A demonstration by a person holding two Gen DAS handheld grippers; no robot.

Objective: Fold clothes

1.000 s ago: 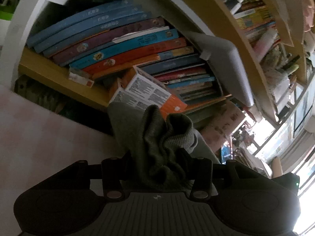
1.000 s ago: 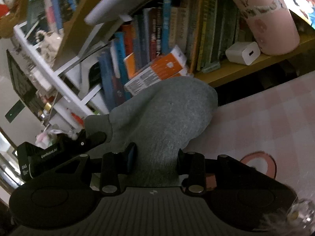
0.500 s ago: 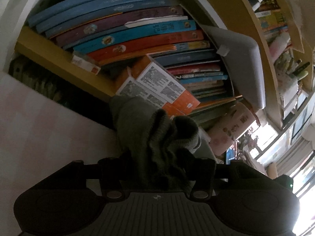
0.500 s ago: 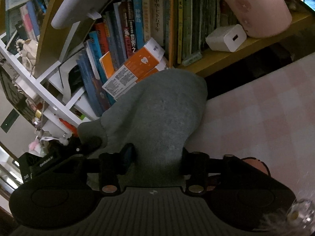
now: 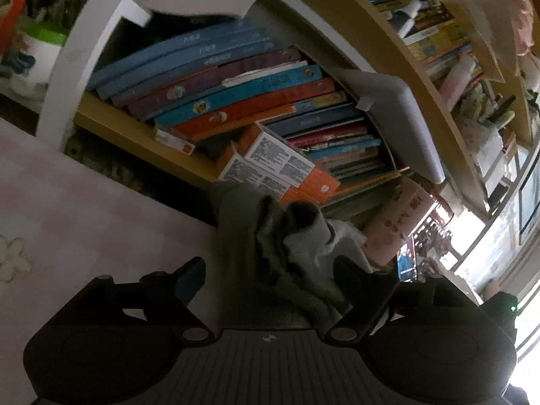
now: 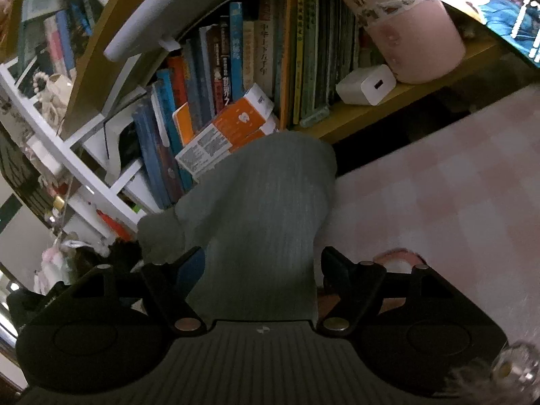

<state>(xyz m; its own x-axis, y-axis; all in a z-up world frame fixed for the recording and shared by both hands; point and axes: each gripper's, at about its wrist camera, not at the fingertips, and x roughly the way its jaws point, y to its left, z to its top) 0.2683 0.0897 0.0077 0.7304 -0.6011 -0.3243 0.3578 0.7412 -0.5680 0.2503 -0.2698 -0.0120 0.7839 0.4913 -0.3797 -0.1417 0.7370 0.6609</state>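
Left wrist: grey garment (image 5: 270, 263) lies between opening jaws (right likewise), unclamped.

My left tongs (image 5: 266, 276) were clamped on the bunched dark grey knitted garment (image 5: 270, 253) a second ago; now their jaws are opening, with clear space beside the left finger, and the cloth lies loose between them. My right tongs (image 6: 261, 263) are opening too: the smooth grey fabric (image 6: 260, 209) they pinched before now sits between parted fingers, unpressed.
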